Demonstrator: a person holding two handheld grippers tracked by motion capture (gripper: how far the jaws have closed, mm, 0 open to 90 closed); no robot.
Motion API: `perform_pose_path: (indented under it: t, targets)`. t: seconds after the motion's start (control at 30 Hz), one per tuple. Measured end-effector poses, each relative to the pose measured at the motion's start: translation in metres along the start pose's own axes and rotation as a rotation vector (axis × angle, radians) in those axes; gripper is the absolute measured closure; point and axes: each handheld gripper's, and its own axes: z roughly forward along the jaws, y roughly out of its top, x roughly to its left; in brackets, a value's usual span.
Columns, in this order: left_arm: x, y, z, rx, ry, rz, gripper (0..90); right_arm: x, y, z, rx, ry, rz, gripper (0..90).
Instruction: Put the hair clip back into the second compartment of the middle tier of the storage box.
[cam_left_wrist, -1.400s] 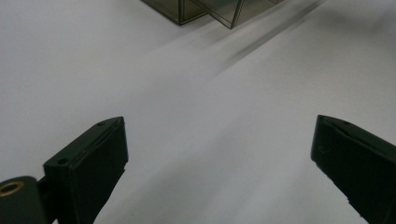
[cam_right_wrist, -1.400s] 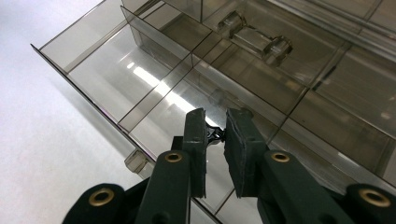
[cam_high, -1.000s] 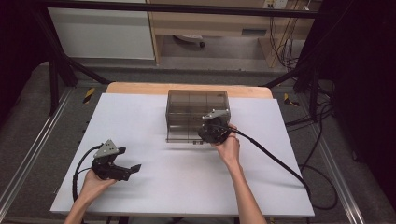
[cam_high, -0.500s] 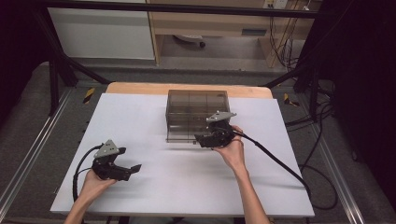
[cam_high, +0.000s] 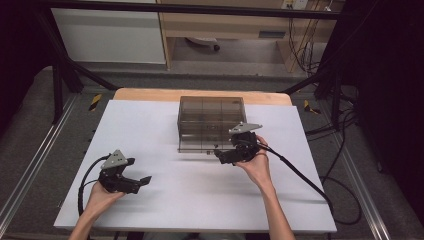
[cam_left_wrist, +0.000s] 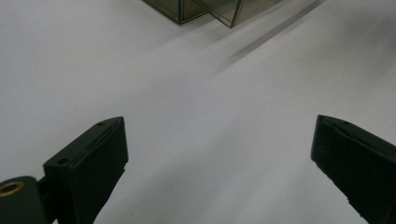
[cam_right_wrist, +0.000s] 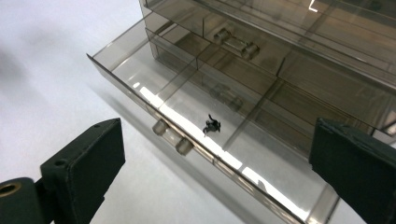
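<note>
White sheeting covers the table (cam_high: 165, 125) under your hands, with a strip of bare wood along its far edge and dark floor and cables beyond. Take the smoky clear drawer cabinet (cam_high: 210, 117) as your landmark: it stands toward the far side of the sheet, a little to your right of the middle.

Its bottom drawer (cam_right_wrist: 187, 112) is pulled out toward you. In the right gripper view you look down into it: thin walls split it into compartments, and a small dark speck (cam_right_wrist: 212, 125) lies on the floor of one, just behind the front wall. A clear two-post handle (cam_right_wrist: 172, 136) sits on the drawer's front. Above it, another drawer's handle (cam_right_wrist: 236, 43) is flush with the cabinet face.

Your right gripper (cam_high: 226, 155) hovers just in front of the cabinet, at the near right corner, pointing across the drawer front. Its jaws have just been opening and now stand spread wide, with the drawer's handle below the gap and nothing pinched.

Your left gripper (cam_high: 141, 181) is well apart from the cabinet, near the sheet's near left part, low over bare sheeting. Its jaws are spread wide too, empty; the left gripper view catches the cabinet's corner (cam_left_wrist: 196, 9) far off.
</note>
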Motion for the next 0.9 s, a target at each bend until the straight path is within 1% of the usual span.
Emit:
perform_pose_path:
  t: [0.3, 0.37, 0.43, 0.57, 0.7, 0.77, 0.83, 0.9]
  targets:
    - [0.0, 0.0, 0.0, 0.0, 0.0, 0.001, 3.4, -0.003, -0.006, -0.012, -0.001, 0.01, 0.003, 0.6]
    - [0.001, 0.0, 0.0, 0.0, 0.0, 0.0, 3.3, -0.004, -0.007, -0.014, -0.006, 0.017, 0.002, 0.5]
    - [0.001, 0.0, 0.0, 0.002, 0.0, 0.0, 3.3, -0.004, -0.008, -0.017, -0.003, 0.014, -0.005, 0.5]
    - [0.0, 0.0, 0.0, 0.0, -0.001, 0.0, 3.3, -0.006, -0.011, -0.021, -0.019, 0.022, 0.001, 0.5]
    - [0.001, -0.001, 0.0, 0.0, -0.001, -0.002, 3.3, -0.007, -0.015, -0.024, -0.017, 0.021, -0.002, 0.4]
    - [0.001, -0.001, 0.0, 0.0, -0.003, -0.003, 3.3, -0.008, -0.017, -0.025, -0.017, 0.03, 0.002, 0.4]
    - [0.001, -0.001, 0.0, 0.002, -0.003, -0.002, 3.3, -0.009, -0.02, -0.027, -0.007, 0.031, -0.001, 0.4]
    - [0.001, -0.001, 0.0, 0.002, -0.002, -0.001, 3.4, -0.01, -0.022, -0.028, -0.014, 0.034, 0.007, 0.5]
